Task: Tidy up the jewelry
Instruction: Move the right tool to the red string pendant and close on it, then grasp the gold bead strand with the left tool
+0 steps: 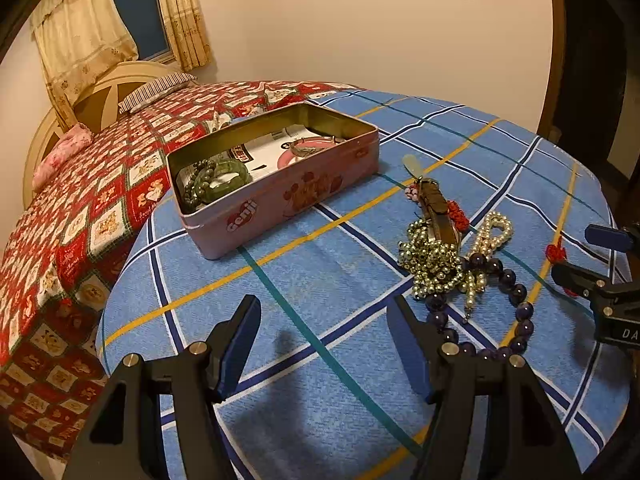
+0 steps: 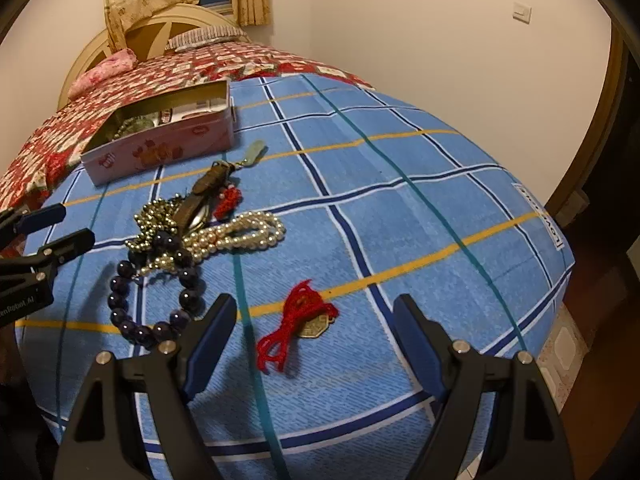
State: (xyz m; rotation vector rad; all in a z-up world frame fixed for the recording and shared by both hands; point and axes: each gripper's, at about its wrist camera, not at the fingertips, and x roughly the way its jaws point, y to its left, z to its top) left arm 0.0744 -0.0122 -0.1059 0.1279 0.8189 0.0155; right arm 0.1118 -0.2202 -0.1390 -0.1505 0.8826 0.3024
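Observation:
A pink tin box [image 1: 280, 196] sits open on the blue plaid sheet and holds green bead bracelets [image 1: 212, 182] and a pink bangle [image 1: 308, 148]; it also shows in the right wrist view [image 2: 160, 148]. Right of it lies a pile: gold bead chain [image 1: 432, 264], pearl strand [image 1: 492, 236], dark purple bead bracelet [image 1: 516, 300], a brown pendant piece [image 1: 436, 208]. A red cord with a brass charm [image 2: 300, 320] lies between my right gripper's fingers. My left gripper [image 1: 324, 344] is open and empty above the sheet. My right gripper [image 2: 312, 344] is open, just before the red cord.
The blue plaid sheet [image 2: 400, 220] covers a bed beside a red patterned quilt [image 1: 80, 220]. Pillows [image 1: 156, 90] and a headboard are at the far end. The bed's edge drops off at the right [image 2: 560, 280]. A wall and a curtained window stand behind.

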